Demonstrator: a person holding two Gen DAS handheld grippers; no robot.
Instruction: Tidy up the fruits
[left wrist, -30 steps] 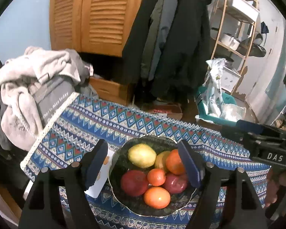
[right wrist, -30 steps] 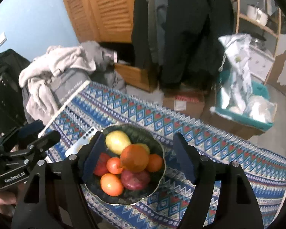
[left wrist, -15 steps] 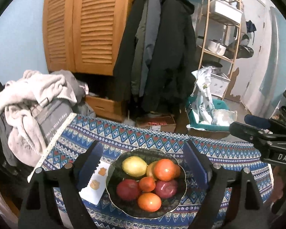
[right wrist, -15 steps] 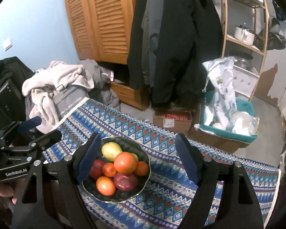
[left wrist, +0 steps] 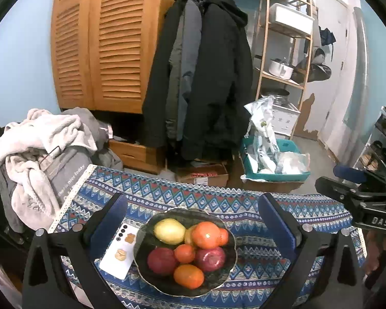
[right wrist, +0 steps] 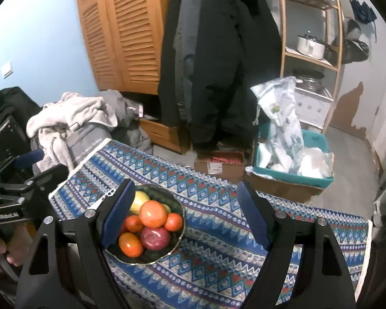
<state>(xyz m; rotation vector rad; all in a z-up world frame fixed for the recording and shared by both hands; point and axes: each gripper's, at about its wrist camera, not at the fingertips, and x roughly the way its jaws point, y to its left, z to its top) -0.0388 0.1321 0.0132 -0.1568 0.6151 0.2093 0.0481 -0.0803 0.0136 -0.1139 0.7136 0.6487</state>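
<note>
Left gripper (left wrist: 191,221) has just been opening, nothing between its jaws; right gripper (right wrist: 185,215) gapes empty above the fruit bowl (left wrist: 225,278) (oranges, red apples, a lemon).

"DAS" on the right claw (left wrist: 357,180); "GenRobot.AI" on the left claw (right wrist: 41,164)

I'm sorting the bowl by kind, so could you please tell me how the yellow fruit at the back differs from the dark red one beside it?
The yellow fruit is pale yellow and elongated, while the dark red fruit is deep red and rounder. The yellow fruit lies at the back of the bowl, near the far rim; the dark red fruit sits nearer the camera, on the side by the white phone. Both rest in the bowl, untouched by either tongs.
</note>
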